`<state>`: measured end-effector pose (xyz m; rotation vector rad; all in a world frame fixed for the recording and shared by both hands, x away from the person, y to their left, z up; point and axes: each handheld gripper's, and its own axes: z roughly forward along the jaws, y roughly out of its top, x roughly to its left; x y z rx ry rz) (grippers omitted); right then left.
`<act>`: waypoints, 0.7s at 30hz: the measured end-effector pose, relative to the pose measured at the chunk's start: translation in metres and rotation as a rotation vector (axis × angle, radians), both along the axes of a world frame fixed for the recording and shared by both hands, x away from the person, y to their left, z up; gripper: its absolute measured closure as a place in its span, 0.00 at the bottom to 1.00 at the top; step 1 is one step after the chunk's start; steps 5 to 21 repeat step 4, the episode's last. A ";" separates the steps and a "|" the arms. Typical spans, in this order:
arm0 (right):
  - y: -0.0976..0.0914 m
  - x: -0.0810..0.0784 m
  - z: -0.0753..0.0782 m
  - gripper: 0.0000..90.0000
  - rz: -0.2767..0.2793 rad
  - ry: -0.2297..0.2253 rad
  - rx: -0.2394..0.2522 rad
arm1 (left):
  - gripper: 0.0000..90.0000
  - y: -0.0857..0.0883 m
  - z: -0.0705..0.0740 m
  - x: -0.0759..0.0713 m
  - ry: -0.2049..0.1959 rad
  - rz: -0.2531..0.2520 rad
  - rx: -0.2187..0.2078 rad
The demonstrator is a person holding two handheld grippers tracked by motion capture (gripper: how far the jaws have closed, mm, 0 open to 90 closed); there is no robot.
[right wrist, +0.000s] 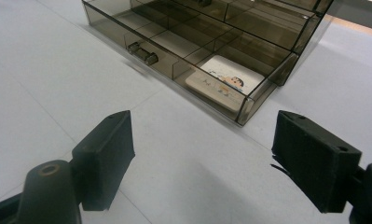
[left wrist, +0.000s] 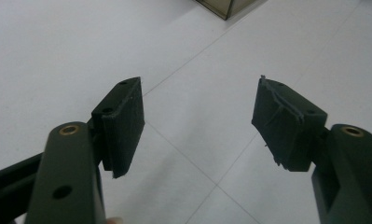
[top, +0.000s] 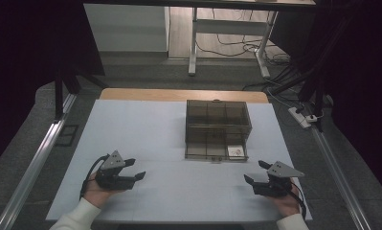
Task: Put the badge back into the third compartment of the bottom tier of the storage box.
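The box (top: 218, 130), smoked clear plastic with dividers, sits at centre table, its lower drawer (top: 216, 150) pulled out toward the person. A small printed card (top: 236, 152) lies flat in the drawer's front compartment on the right side.

Left gripper (top: 136, 169) rests at 8 o'clock from the box, jaws spread, nothing between them. Right gripper (top: 255, 172) rests at 4 o'clock, jaws likewise apart and empty. Both stand well clear of the box.

Risks, as judged: the box looks light, so a push on the handle (right wrist: 142, 52) by one gripper could slide the whole unit across the table (top: 145, 129) unless the other steadies it. An off-centre push could skew the drawer and jam it. The card lies flat against the floor of its compartment; wide pads (right wrist: 104, 154) may fail to get under it.

The right gripper view shows the handle and the card's cartoon print (right wrist: 224, 80); the high view shows neither clearly. The left gripper view catches one box corner (left wrist: 228, 8).
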<state>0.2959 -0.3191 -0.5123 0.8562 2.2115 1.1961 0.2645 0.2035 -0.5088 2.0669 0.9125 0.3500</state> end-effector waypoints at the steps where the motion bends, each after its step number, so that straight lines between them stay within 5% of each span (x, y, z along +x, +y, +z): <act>1: 0.000 0.000 0.000 0.23 0.001 -0.002 0.002 | 0.37 0.001 0.000 0.000 0.000 0.004 0.002; 21: 0.000 -0.001 0.001 0.23 0.004 -0.007 0.004 | 0.37 0.002 -0.002 0.002 0.001 0.013 -0.002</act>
